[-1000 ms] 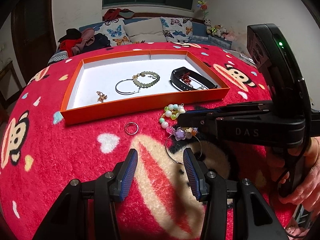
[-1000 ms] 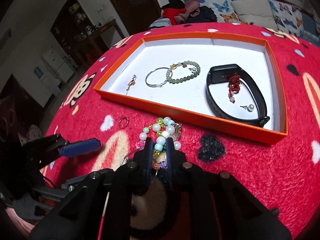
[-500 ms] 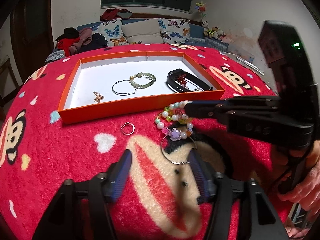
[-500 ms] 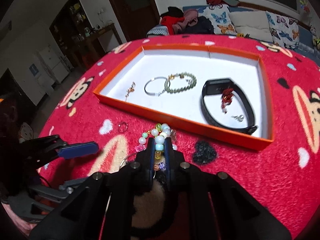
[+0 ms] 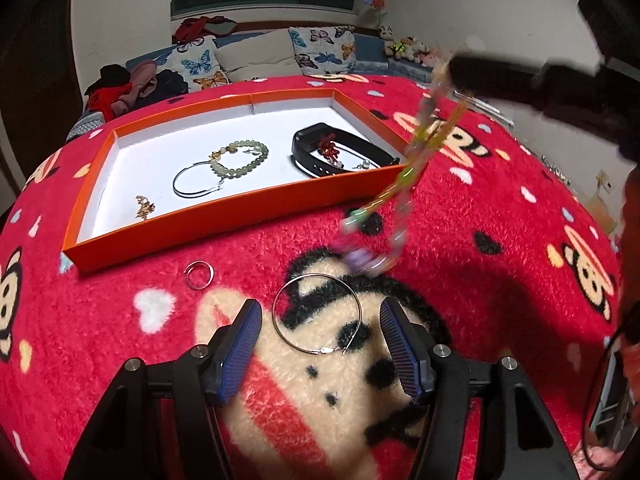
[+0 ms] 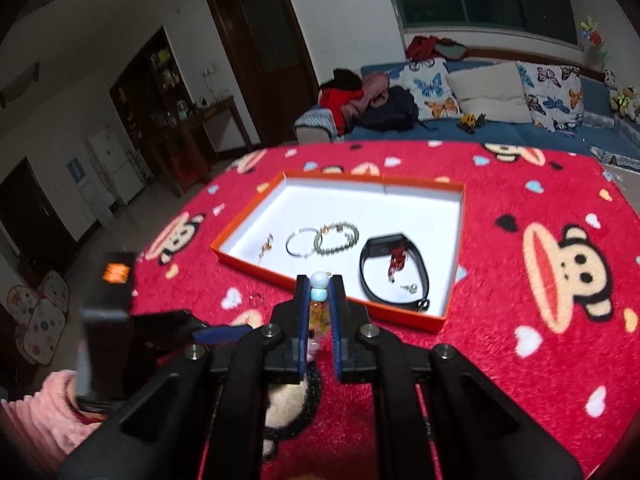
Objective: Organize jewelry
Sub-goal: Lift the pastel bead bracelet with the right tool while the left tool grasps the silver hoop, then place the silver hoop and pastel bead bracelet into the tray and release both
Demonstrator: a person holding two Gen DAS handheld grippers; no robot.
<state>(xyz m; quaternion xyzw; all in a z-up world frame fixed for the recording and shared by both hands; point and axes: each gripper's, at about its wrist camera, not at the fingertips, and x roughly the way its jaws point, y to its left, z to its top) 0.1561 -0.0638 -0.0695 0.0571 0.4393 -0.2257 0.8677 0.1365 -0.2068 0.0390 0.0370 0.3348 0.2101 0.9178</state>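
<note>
My right gripper (image 6: 320, 286) is shut on a colourful bead bracelet (image 6: 319, 306), which hangs blurred in the air (image 5: 400, 188) above the red cloth in the left wrist view. My left gripper (image 5: 320, 346) stands open low over the cloth. A large silver hoop (image 5: 316, 314) lies flat between its blue pads (image 5: 244, 346), untouched. A small silver ring (image 5: 199, 269) lies to the hoop's left. The orange tray (image 5: 224, 216) holds a green bead bracelet (image 5: 240, 158), another silver hoop (image 5: 196, 182), a gold earring (image 5: 144, 208), a black band (image 5: 340, 158) and a pearl stud (image 5: 364, 166).
The table is covered by a red plush cloth with monkey faces (image 6: 572, 272). A sofa with butterfly cushions (image 6: 480, 96) stands behind it. A person's pink sleeve (image 6: 40, 404) holds the left gripper at the lower left of the right wrist view.
My right gripper has risen and lifted the bead bracelet off the cloth. My left gripper's jaws have widened and moved forward, so the silver hoop now lies between them.
</note>
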